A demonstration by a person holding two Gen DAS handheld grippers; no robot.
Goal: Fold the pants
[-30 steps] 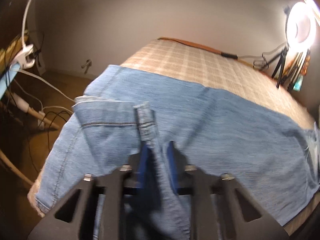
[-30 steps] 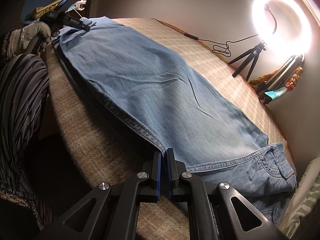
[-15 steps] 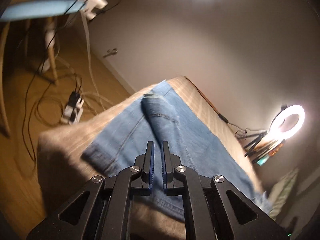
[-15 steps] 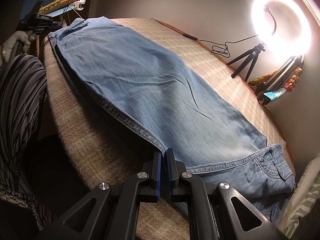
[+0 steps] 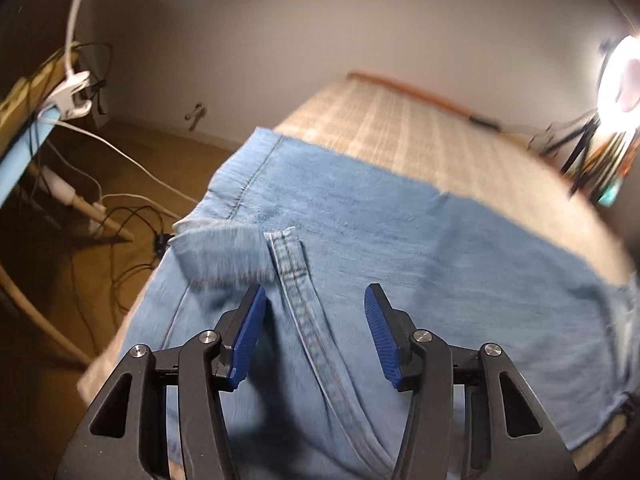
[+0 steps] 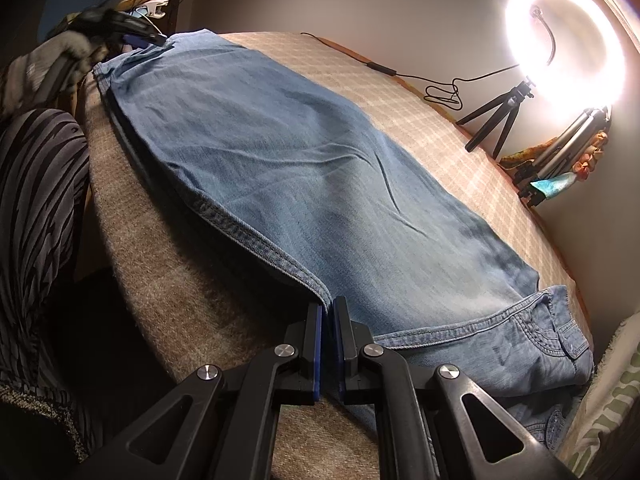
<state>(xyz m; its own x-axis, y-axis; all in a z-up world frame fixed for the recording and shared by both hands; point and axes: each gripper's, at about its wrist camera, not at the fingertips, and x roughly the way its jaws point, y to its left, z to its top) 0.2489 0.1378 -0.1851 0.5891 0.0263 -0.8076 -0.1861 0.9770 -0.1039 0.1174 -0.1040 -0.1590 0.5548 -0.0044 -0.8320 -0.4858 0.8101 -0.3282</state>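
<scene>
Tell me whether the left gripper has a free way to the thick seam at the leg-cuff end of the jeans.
Probably yes. The left gripper hangs open with the thick seam running between its fingers and nothing lying over it. The right gripper is shut on the jeans near the crotch.

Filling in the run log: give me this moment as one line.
left claw: open above jeans hem | right claw: shut on jeans seam | jeans: flat on bed

Home bedroom (filming setup): blanket-covered bed (image 6: 168, 248), ring light (image 6: 564, 40).
</scene>
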